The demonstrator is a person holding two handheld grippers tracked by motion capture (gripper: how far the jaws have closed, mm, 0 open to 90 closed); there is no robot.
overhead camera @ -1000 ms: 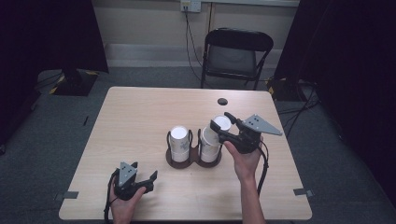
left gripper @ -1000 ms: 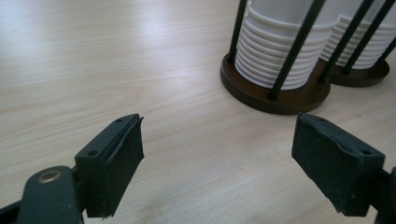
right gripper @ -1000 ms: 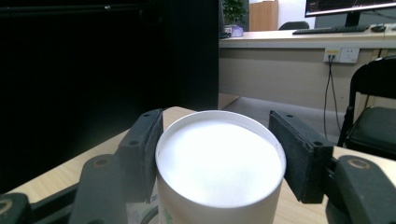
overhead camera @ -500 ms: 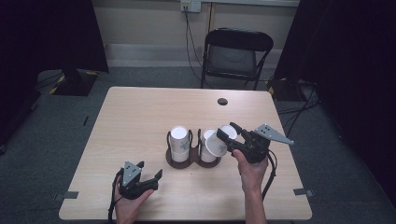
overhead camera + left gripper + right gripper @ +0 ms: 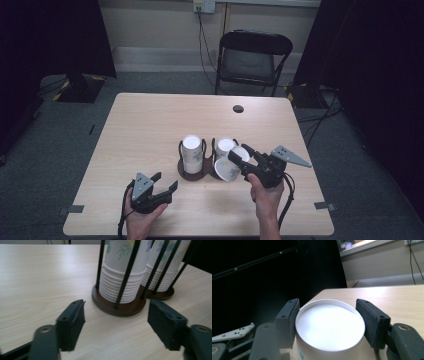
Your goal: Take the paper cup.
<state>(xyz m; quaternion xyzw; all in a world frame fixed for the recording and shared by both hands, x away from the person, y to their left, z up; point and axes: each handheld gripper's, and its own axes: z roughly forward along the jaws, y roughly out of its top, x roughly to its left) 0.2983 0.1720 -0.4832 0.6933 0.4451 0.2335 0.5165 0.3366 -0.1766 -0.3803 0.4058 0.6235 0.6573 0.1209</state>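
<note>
High view: the right hand-held gripper [image 5: 239, 161] is clamping a tilted white paper cup [image 5: 227, 169] just beside the dark wooden two-post cup holder [image 5: 192, 172] on the pale wooden bench [image 5: 150, 125]. Left hand-held gripper [image 5: 166, 181] is resting wide apart, gripping nothing, near the holder.

Paper cup [image 5: 228, 168]: lifted off the right-hand stack in the cup holder [image 5: 194, 172], now clear of it, tilted, just right of holder. Right gripper [image 5: 239, 159]: withdrawn rightward and lower from holder, jaws clamping cup.

Left claw [image 5: 165, 182] gapes wide; right claw [image 5: 239, 156] seemingly clamped, tilted leftward.
</note>
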